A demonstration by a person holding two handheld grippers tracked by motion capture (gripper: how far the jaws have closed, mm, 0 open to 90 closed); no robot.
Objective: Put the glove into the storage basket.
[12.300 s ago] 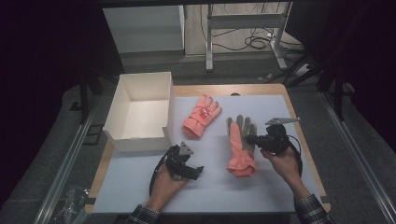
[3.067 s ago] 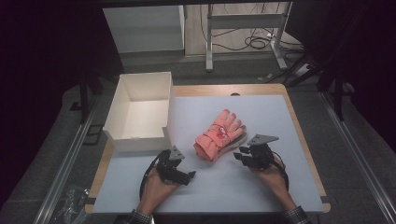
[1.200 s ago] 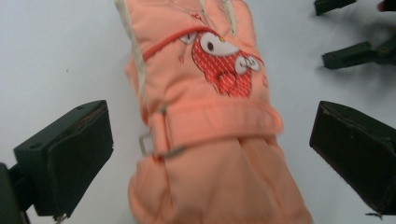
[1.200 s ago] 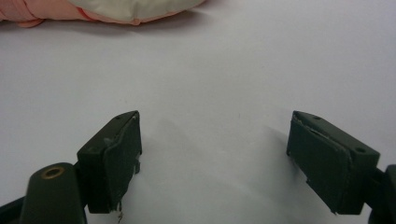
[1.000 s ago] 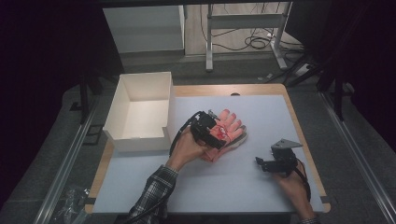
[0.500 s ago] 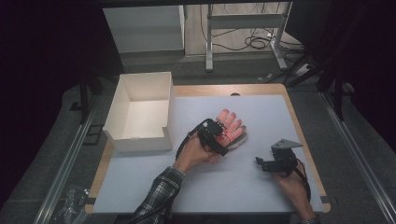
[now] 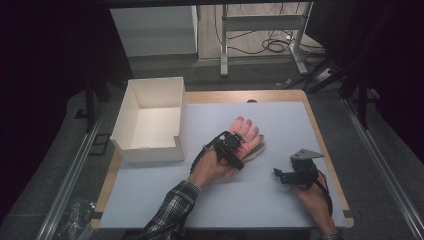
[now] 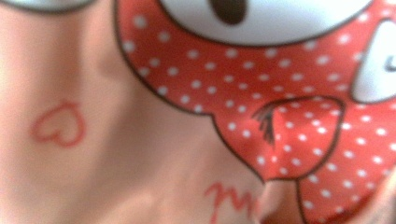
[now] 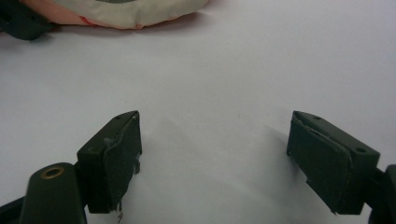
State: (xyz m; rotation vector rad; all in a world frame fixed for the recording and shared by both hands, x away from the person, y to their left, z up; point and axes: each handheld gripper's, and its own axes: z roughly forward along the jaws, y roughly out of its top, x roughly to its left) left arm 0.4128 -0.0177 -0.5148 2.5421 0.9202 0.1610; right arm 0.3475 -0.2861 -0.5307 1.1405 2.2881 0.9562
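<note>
The box (image 7: pixel 150 120), a white open carton with stiff thin walls, stands at the mat's (image 7: pixel 280 200) far left edge, partly over the wooden bench (image 7: pixel 280 96). Nothing can be seen inside it.

Right of it, near the middle of the mat, lie the gloves (image 7: pixel 246 134), stacked as a pair with the fingers pointing toward the far right corner. The left gripper (image 7: pixel 234 150) sits down on their cuff end, and its jaws have just been closing. Its own view is pressed up against the fabric, so whether the pads already pinch cloth cannot be told; it looks close to it. That view shows pink knit with a small outlined heart and a red patch with white dots, smooth and printed. The gloves should be light, soft and floppy, with no stiffness to push against. They will fold and drag rather than slide, and the lower one may slip free. A deep pinch through both layers at the cuff, where the knit is thickest, seems the safest hold.

Further right, near the mat's near right corner, the right gripper (image 9: pixel 215 158) rests low with its jaws wide apart and only bare mat between them. The glove cuff lies beyond its tips, well apart.
</note>
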